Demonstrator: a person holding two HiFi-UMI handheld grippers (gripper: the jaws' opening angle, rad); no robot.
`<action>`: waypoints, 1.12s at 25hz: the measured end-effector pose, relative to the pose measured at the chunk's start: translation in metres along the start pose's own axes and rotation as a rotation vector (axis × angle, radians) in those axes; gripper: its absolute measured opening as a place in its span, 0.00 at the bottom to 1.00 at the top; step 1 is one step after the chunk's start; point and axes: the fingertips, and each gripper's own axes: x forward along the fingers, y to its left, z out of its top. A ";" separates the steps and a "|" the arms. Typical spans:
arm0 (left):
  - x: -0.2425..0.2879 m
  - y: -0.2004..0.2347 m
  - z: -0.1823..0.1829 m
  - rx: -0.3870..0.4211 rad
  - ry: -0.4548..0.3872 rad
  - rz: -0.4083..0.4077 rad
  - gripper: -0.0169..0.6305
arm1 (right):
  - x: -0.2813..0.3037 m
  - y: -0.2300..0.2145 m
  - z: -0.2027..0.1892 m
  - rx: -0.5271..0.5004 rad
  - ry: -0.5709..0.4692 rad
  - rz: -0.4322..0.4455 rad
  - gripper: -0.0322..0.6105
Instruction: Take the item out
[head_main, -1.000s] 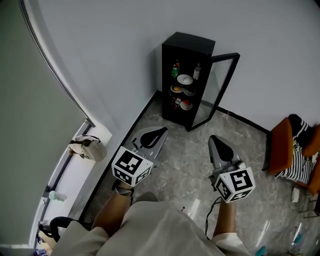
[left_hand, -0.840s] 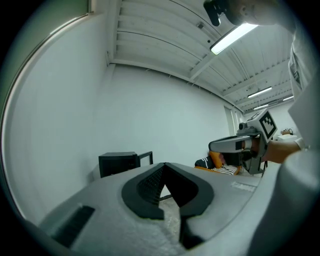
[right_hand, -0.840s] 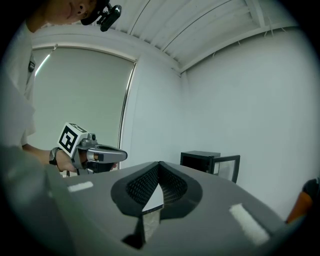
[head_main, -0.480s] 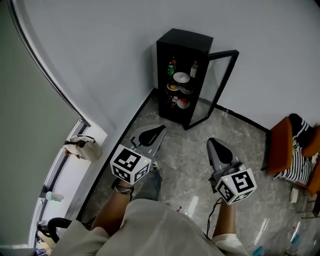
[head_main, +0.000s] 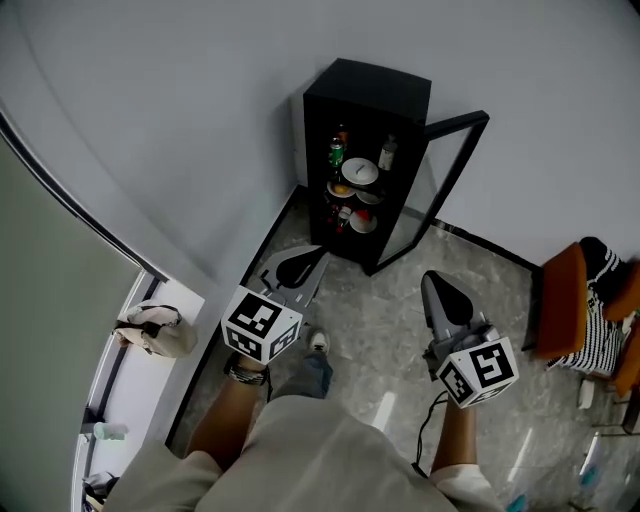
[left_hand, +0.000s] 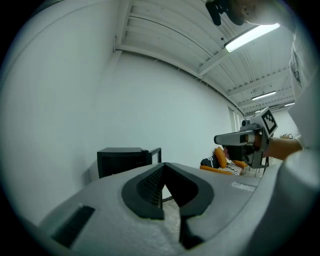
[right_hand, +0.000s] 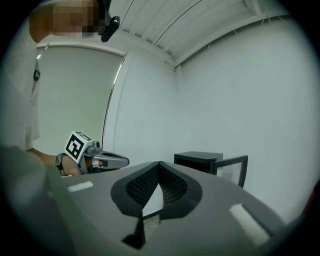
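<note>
A small black cabinet (head_main: 365, 100) stands against the wall with its glass door (head_main: 445, 185) swung open to the right. On its shelves are a green can (head_main: 336, 153), a bottle (head_main: 386, 152), a white bowl (head_main: 359, 171) and more dishes (head_main: 362, 220). My left gripper (head_main: 318, 254) is shut and empty, short of the cabinet's left front corner. My right gripper (head_main: 429, 276) is shut and empty too, below the open door. In the left gripper view the cabinet (left_hand: 122, 159) is beyond the shut left gripper (left_hand: 164, 165). The right gripper view has it (right_hand: 200, 160) to the right of the shut right gripper (right_hand: 159, 164).
An orange chair (head_main: 562, 300) with a striped cloth (head_main: 602, 300) stands at the right. A bag (head_main: 150, 330) lies on the window ledge at the left. A person's shoe (head_main: 318, 342) is on the grey stone floor between the grippers. White walls meet behind the cabinet.
The person has stepped forward, so the cabinet looks nearer and a foot has come into view. Both grippers moved slightly toward the cabinet and stayed shut.
</note>
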 end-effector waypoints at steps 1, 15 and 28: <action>0.009 0.012 0.001 0.001 0.004 -0.004 0.03 | 0.013 -0.005 0.003 -0.006 0.001 -0.006 0.06; 0.126 0.134 -0.005 -0.030 0.049 -0.076 0.03 | 0.153 -0.088 0.000 0.011 0.020 -0.097 0.06; 0.198 0.201 -0.039 -0.247 0.115 -0.098 0.03 | 0.218 -0.128 -0.028 0.067 0.114 -0.118 0.06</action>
